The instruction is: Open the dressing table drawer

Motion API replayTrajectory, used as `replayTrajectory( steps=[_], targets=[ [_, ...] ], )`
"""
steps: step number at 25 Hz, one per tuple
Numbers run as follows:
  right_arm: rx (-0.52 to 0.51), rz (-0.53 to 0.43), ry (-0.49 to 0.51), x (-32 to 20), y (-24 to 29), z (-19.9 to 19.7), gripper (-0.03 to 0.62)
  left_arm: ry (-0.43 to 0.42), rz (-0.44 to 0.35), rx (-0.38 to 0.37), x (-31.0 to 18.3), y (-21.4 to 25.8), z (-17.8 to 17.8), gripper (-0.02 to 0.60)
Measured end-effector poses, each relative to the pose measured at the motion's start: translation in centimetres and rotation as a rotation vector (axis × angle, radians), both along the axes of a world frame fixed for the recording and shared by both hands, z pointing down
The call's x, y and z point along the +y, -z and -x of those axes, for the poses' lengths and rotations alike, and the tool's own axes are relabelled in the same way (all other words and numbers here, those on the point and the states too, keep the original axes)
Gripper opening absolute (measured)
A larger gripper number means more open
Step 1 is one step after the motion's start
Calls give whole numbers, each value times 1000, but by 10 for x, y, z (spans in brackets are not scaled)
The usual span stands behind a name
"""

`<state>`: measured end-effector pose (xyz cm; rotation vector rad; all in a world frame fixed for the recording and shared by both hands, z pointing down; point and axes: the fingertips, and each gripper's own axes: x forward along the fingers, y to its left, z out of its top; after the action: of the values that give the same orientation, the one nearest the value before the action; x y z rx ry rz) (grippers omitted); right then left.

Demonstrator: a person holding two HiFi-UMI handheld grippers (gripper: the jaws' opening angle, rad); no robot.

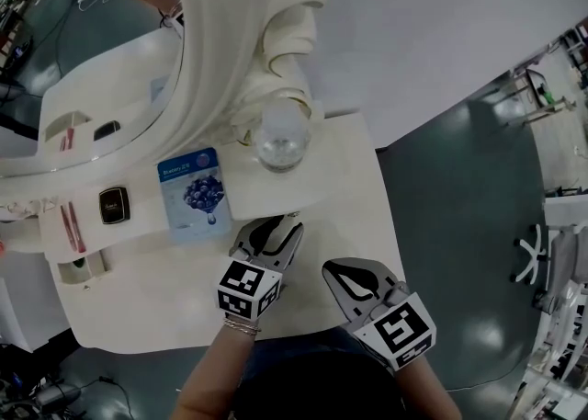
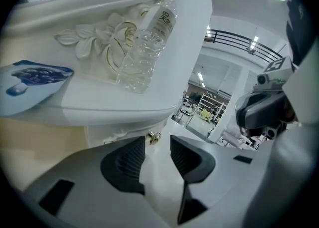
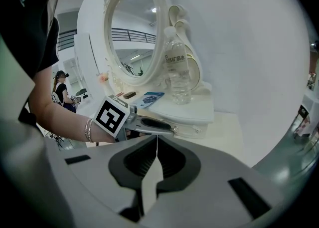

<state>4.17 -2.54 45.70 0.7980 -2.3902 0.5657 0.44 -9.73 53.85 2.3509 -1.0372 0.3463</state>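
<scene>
Dressing table (image 1: 156,303): cream top, rounded front edge next to the person's wrist; right edge runs just beside the right gripper, with open dark floor (image 1: 459,225) beyond it.
Raised shelf (image 1: 308,190): curved lip overhangs the drawer; carries a clear water bottle (image 1: 280,138) upright near its right end and a blue sachet (image 1: 191,191) lying flat to the left of the bottle.
Oval mirror (image 3: 130,32): stands behind the shelf in a carved white frame.
Drawer (image 2: 117,134): small white front directly under the shelf lip, at the shelf's right end; gold knob (image 2: 153,136) on its face.
Left gripper (image 2: 158,144): jaws spread apart, nothing pressed between the pads; the knob shows in the gap just past the tips, clear of both pads; bare tabletop lies to its left.
Right gripper (image 3: 156,142): jaws closed together, holding nothing; over the table's front right corner, apart from the drawer, with free tabletop ahead up to the shelf.
</scene>
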Motion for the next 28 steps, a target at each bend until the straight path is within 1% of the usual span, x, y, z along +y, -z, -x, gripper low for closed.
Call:
replayTrajectory(
  steps=[6,7,8,9,10,13,17,20,25,28],
  targets=[
    [19,-3,11,-3,0,4,20,3,-7,-67,-7,-6,-3,150],
    [18,-2,5,-3,1,4,20,11,-6,-73,-7,-7,-2,140],
    [10,-2,1,-2,1,4,20,17,-5,-77,-8,-7,-1,117],
    [1,0,-2,-1,0,4,20,19,-1,-77,-8,-8,-1,88],
    [-5,0,-5,0,-1,4,20,18,3,-74,-8,-8,0,83],
    [-2,-9,0,0,2,4,20,7,10,-67,-7,-8,0,78],
    [10,-30,13,0,8,1,20,-11,0,-77,-6,-8,0,69],
    [8,-31,0,0,8,-3,20,-19,-6,-80,-6,-7,-1,67],
    [19,-25,23,6,7,-5,20,-24,4,-69,-3,-7,-2,66],
    [0,-17,11,7,5,-4,20,-28,10,-67,1,-7,-2,66]
  ],
)
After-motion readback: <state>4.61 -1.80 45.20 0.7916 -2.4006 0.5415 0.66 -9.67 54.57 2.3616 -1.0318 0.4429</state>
